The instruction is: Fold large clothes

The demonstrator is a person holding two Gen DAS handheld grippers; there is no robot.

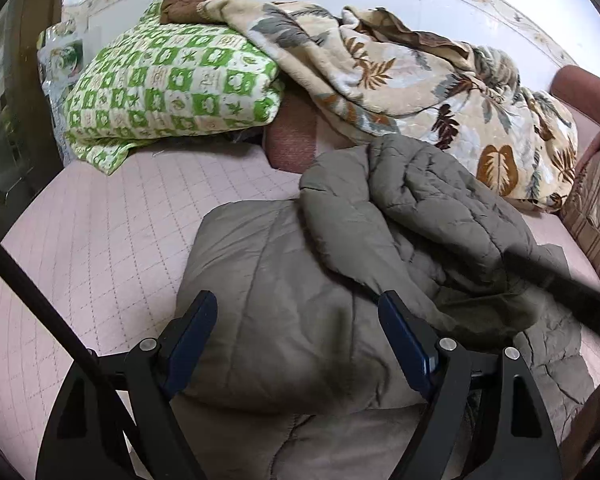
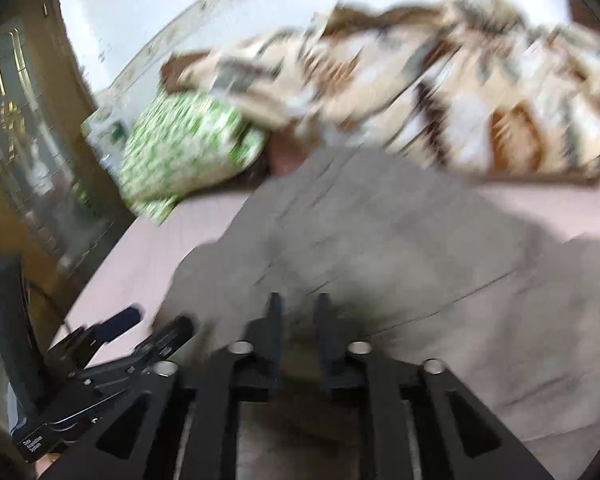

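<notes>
My right wrist view is smeared by motion blur: the olive-grey quilted puffer jacket (image 2: pixel 380 240) loses its stitching, and whether my right gripper (image 2: pixel 299 308) pinches its fabric is unreadable. The jacket's lower edge runs out of frame.

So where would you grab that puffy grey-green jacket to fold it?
Probably the jacket by its rumpled upper flap, coming from the near side with the open left claw. That flap stands raised and bunched, giving an edge to pinch; the smooth panel below offers none.
</notes>
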